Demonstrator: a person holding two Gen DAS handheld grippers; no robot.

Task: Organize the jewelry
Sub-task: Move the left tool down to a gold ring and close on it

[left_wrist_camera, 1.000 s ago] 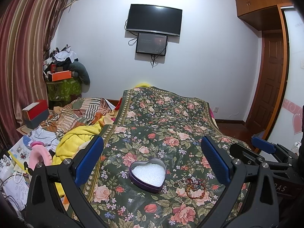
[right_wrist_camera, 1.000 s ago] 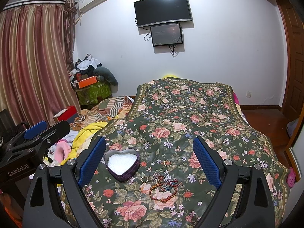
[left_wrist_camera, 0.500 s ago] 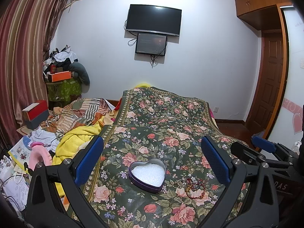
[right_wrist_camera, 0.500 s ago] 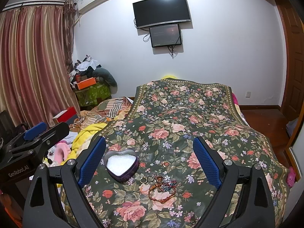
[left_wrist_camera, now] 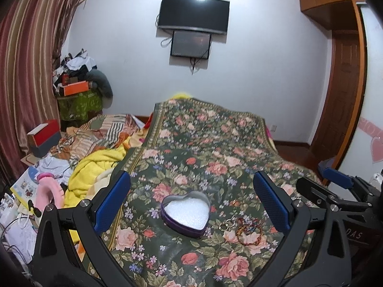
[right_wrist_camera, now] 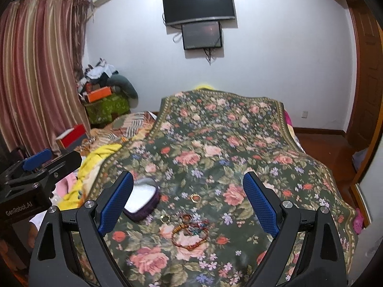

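A purple heart-shaped tin (left_wrist_camera: 185, 215) with white foam inside lies open on the floral bedspread (left_wrist_camera: 210, 143). Right of it lie small rings (left_wrist_camera: 225, 226) and a pile of beaded and braided bracelets (left_wrist_camera: 249, 230). In the right wrist view the tin (right_wrist_camera: 142, 202) sits by the left finger, with two gold rings (right_wrist_camera: 195, 198) (right_wrist_camera: 165, 218) and the bracelets (right_wrist_camera: 190, 233) between the fingers. My left gripper (left_wrist_camera: 191, 205) is open above the tin. My right gripper (right_wrist_camera: 188, 203) is open above the jewelry. Both are empty.
A yellow blanket (left_wrist_camera: 95, 167), striped bedding and clutter lie left of the bedspread. A red box (left_wrist_camera: 44, 136) and piled items stand by the curtain. A TV (left_wrist_camera: 194, 14) hangs on the far wall. A wooden door (left_wrist_camera: 344, 91) is at right.
My right gripper has moved forward and right, so the tin has slid partly behind its left finger and the bracelets sit nearer centre. The left gripper has barely shifted.
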